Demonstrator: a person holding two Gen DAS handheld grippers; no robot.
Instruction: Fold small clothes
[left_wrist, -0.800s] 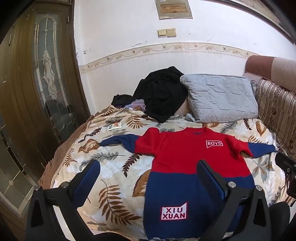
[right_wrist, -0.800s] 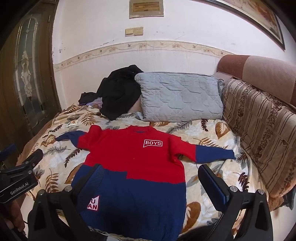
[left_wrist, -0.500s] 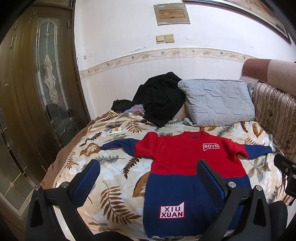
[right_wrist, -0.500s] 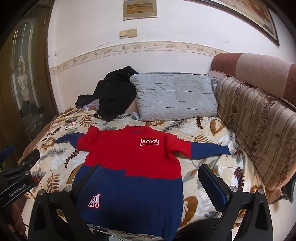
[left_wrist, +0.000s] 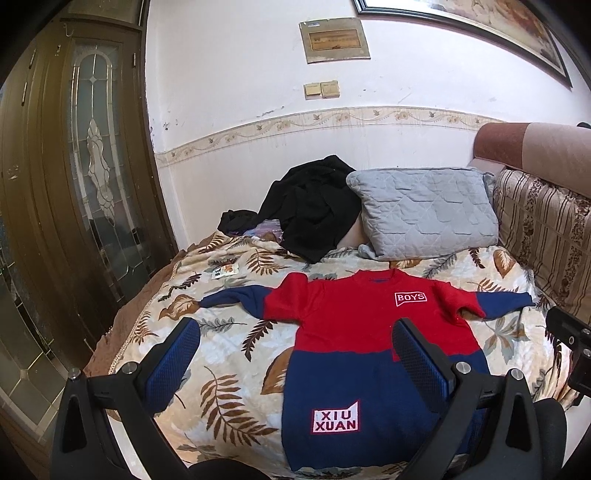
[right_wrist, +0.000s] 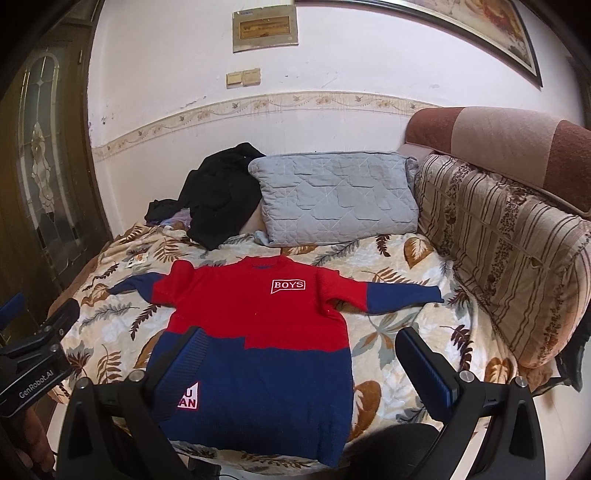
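A small red and navy sweater (left_wrist: 354, 332) lies flat and face up on the leaf-print bedspread (left_wrist: 229, 354), both sleeves spread out, hem toward me. It also shows in the right wrist view (right_wrist: 258, 325). My left gripper (left_wrist: 295, 354) is open and empty, held above the hem's left side. My right gripper (right_wrist: 299, 362) is open and empty, held above the hem's right side. The left gripper's body (right_wrist: 33, 365) shows at the left edge of the right wrist view.
A grey quilted pillow (left_wrist: 424, 214) and a heap of black clothing (left_wrist: 310, 210) lie at the head of the bed. A striped cushion (right_wrist: 506, 258) runs along the right. A wooden wardrobe (left_wrist: 66, 184) stands left. A small packet (left_wrist: 223, 271) lies near the left sleeve.
Both grippers have drawn back and up from the sweater, so more wall shows. The sweater has not moved. Both jaws stay open.
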